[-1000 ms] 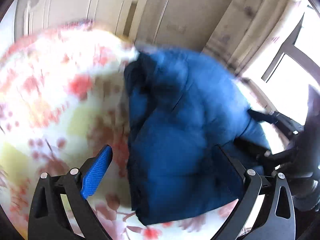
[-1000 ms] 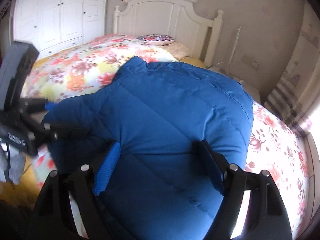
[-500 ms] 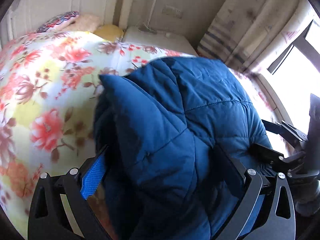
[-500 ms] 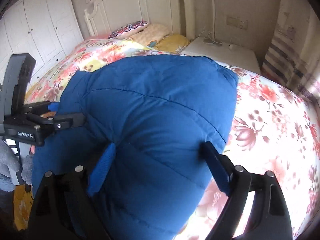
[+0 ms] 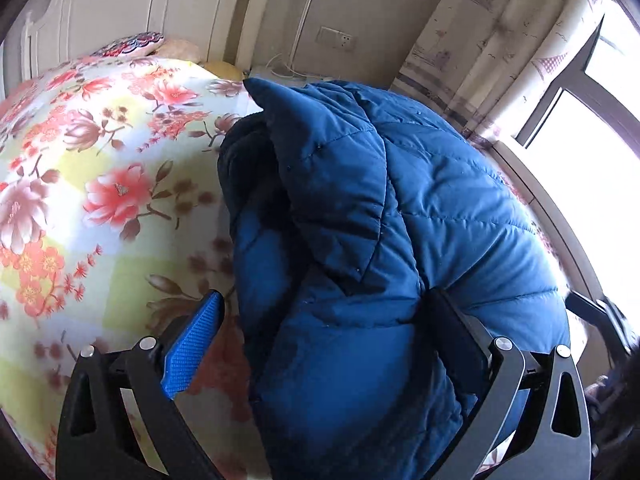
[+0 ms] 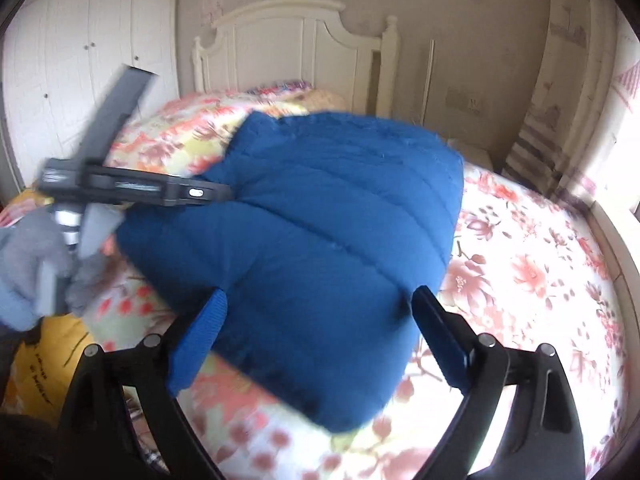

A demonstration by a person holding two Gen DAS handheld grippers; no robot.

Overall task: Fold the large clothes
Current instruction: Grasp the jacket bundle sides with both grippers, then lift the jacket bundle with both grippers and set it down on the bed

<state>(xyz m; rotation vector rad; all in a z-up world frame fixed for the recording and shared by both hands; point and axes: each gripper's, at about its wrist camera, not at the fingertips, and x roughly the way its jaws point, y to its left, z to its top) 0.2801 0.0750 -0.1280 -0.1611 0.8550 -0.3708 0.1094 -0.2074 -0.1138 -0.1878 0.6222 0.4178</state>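
Left wrist view: blue puffer jacket [image 5: 400, 240] bundled in a thick quilted heap on the floral bedspread [image 5: 88, 184], dark lining showing at the fold on its left edge; left gripper [image 5: 326, 340] spread wide, jaws released, blue-padded finger [image 5: 192, 352] over bare bedspread just beside the jacket, the other finger pressed against the padded fabric and partly sunk in it; nothing pinched between them. White headboard [image 5: 132, 8] and a patterned pillow [image 5: 132, 42] behind the bedspread; wall socket [image 5: 336, 38] and a patterned curtain [image 5: 500, 40] beyond the jacket; bright window [image 5: 592, 128] at far right.

Right wrist view, somewhat blurred: same jacket [image 6: 320, 240] lying as a rounded folded block on the bedspread [image 6: 540, 280], near the foot edge; right gripper [image 6: 320, 336] also wide, jaws released, straddling the near end of the bundle with a finger on either side; whether either pad actually touches the cloth cannot be told through the blur. Left gripper [image 6: 132, 190] seen side-on at the left, tip against the jacket's left edge, held by a grey-gloved hand [image 6: 32, 264]. White wardrobe [image 6: 92, 64] along the left wall; yellow bag [image 6: 44, 364] low at the left beside the bed.
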